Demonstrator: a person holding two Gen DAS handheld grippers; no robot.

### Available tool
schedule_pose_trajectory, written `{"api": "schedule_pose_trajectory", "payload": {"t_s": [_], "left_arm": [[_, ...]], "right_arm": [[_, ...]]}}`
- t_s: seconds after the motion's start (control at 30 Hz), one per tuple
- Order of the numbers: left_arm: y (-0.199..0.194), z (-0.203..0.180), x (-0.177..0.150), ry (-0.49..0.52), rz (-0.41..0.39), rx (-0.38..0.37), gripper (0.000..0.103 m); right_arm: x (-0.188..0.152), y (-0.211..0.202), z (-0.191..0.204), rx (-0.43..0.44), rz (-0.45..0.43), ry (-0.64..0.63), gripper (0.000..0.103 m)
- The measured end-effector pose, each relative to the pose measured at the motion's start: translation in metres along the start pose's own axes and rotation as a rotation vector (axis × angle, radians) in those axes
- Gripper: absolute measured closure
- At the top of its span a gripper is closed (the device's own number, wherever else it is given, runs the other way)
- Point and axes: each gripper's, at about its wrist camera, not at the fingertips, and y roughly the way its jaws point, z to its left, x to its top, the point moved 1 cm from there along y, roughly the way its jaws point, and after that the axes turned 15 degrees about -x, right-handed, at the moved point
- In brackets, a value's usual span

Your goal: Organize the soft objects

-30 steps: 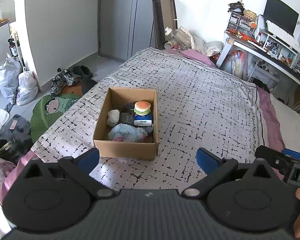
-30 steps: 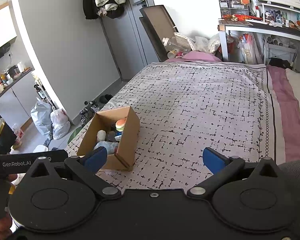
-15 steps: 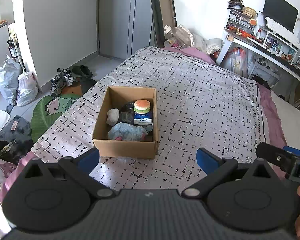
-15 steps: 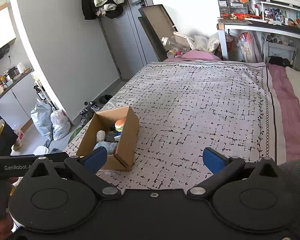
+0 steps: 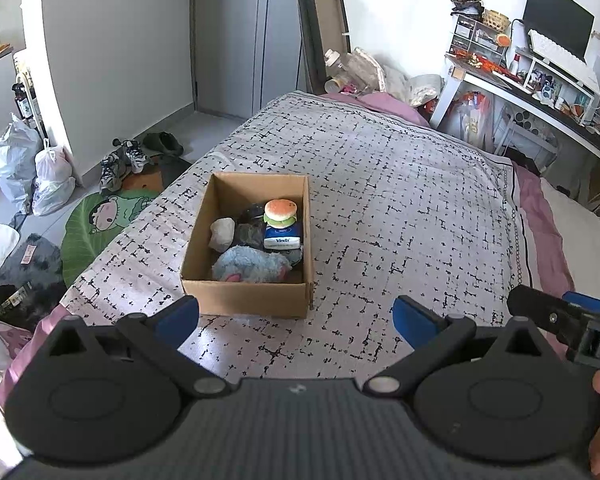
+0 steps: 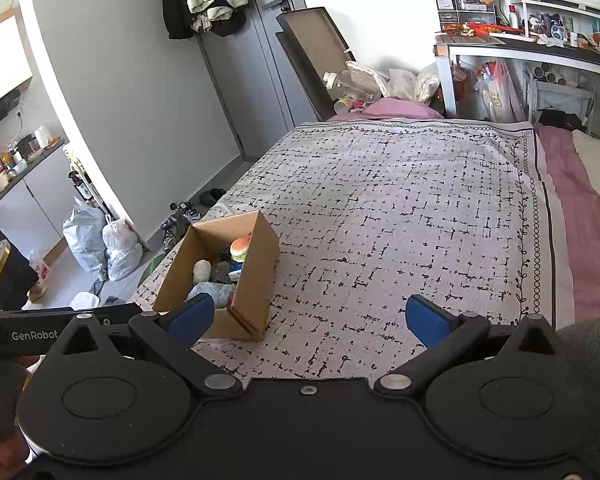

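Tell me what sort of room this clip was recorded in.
Most likely a small bedroom in a flat: a bed with a patterned cover fills the middle, a cluttered desk with a monitor stands beside it, and shoes lie by the door.

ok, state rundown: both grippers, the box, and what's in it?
left gripper: open, empty, short of the box
right gripper: open, empty
box: open top, upright on the bed, partly filled
burger toy: in the box, on top of the tissue pack
tissue pack: in the box, against its right wall
blue plush: lying in the box at its near end
white plush: in the box, by its left wall
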Motion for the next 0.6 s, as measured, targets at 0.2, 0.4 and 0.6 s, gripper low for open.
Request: {"api": "schedule_pose_trajectory", "payload": {"t_s": [0.2,0.4,0.6], "left_arm": [[0.0021,0.0036,-0.0014,-0.017,0.001,-0.006,0.001],[-0.0010,0.0028,-0.0048,-0.012,-0.017,-0.016,0.001],[0.0042,-0.0003,-0.0058,-0.014,-0.033,-0.031,0.001]], "right_arm": [[0.0000,0.0004,-0.0001,-0.002,-0.002,-0.001,0.000],[-0.0002,-0.0004,-0.0005,0.001,-0.005,-0.003,0.000],[0.0000,0.0007,-0.0019,0.004,0.000,-0.004,0.000]]}}
